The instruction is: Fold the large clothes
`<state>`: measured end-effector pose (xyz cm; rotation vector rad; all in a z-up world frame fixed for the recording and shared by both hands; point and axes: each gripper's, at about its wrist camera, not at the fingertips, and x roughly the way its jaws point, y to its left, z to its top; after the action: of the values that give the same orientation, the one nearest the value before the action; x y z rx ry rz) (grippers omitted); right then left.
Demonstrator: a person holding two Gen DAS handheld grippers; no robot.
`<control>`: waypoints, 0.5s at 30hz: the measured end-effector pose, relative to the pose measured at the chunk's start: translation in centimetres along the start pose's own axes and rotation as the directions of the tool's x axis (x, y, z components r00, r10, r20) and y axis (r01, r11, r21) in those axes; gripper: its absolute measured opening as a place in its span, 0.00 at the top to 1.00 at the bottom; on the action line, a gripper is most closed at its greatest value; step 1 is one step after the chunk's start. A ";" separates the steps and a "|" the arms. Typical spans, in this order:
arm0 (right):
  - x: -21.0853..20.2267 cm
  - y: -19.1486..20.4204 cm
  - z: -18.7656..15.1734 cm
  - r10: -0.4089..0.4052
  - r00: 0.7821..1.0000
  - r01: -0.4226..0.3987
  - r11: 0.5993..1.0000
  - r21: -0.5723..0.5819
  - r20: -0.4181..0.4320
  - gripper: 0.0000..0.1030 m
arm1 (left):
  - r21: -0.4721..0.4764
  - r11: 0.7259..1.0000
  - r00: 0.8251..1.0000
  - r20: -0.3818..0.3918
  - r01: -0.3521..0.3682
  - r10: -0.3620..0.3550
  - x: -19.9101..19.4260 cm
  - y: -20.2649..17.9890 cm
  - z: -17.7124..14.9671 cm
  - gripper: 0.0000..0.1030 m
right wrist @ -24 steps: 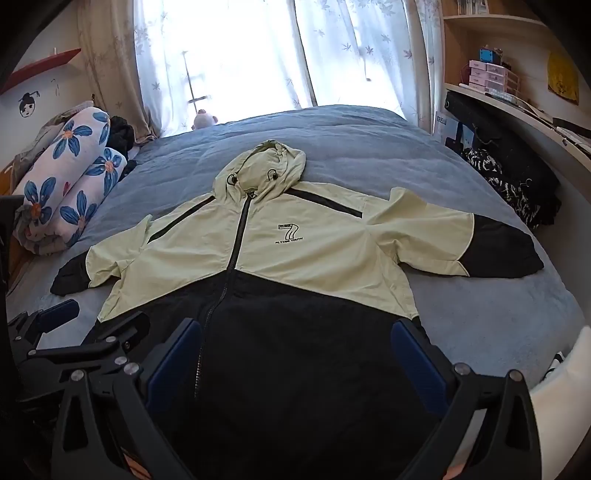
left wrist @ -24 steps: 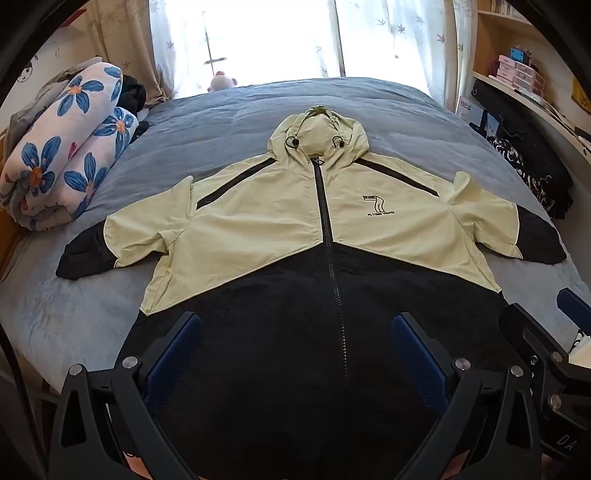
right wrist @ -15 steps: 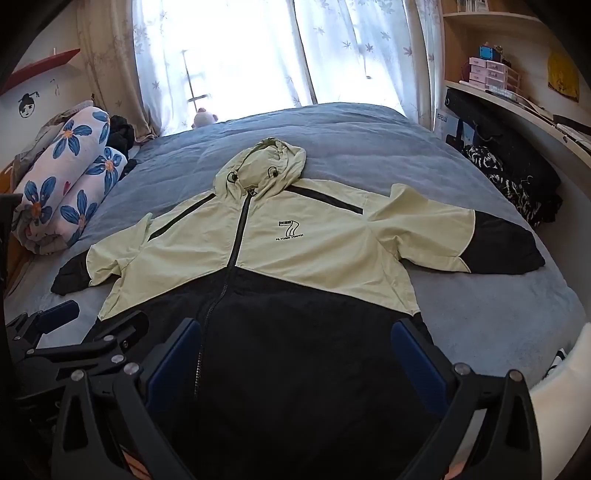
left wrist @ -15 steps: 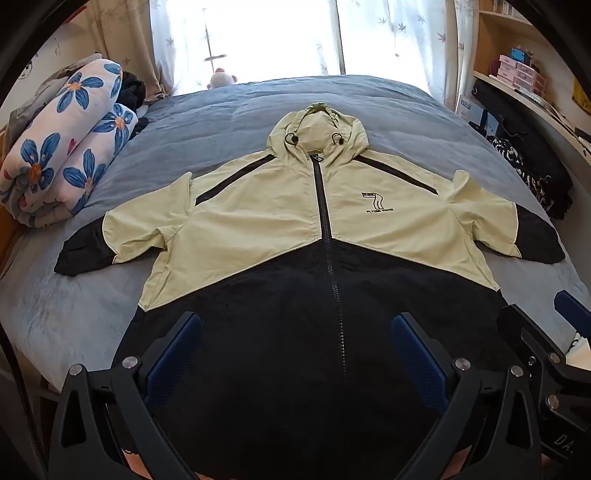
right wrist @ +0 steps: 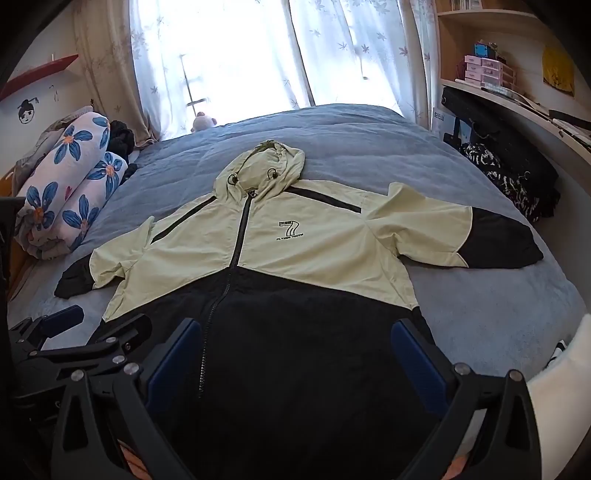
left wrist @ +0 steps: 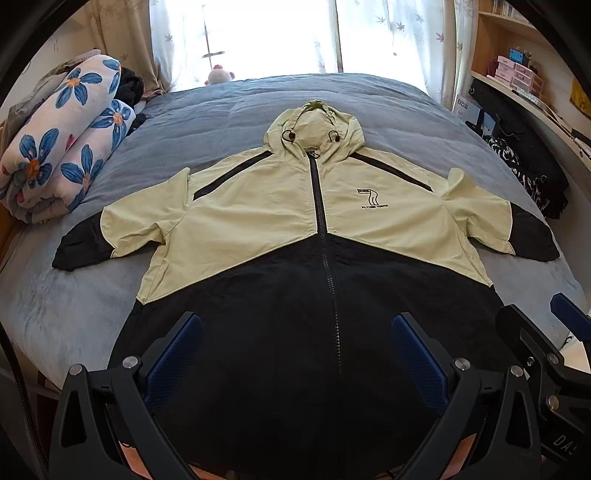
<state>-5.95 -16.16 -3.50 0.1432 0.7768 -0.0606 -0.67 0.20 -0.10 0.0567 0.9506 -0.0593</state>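
A home bedroom: a wide bed with a blue cover lies ahead of the left claw, a flowered quilt rolled to its left, sheer curtains over the window beyond, wooden shelves to the right.

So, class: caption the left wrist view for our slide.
Open left gripper over a zipped jacket spread flat on the bed.

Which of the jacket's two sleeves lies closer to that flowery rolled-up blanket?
The jacket's left-hand sleeve as pictured: its black cuff points toward the floral blanket, while the other sleeve reaches toward the shelves.
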 end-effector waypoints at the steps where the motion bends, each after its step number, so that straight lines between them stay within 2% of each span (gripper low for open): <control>1: -0.8 0.0 -0.3 0.001 1.000 -0.001 1.000 0.007 0.001 0.00 | 0.000 1.000 1.000 0.001 -0.002 0.002 -0.1 0.0 0.0 0.01; 15: -1.5 0.0 -0.7 0.008 1.000 -0.008 1.000 0.013 0.003 0.00 | -0.006 1.000 1.000 0.008 -0.003 0.003 -1.7 0.1 -0.9 0.02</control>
<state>-7.50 -16.07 -2.90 0.1587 0.7726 -0.0585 -2.41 0.41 0.79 0.0526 0.9423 -0.0537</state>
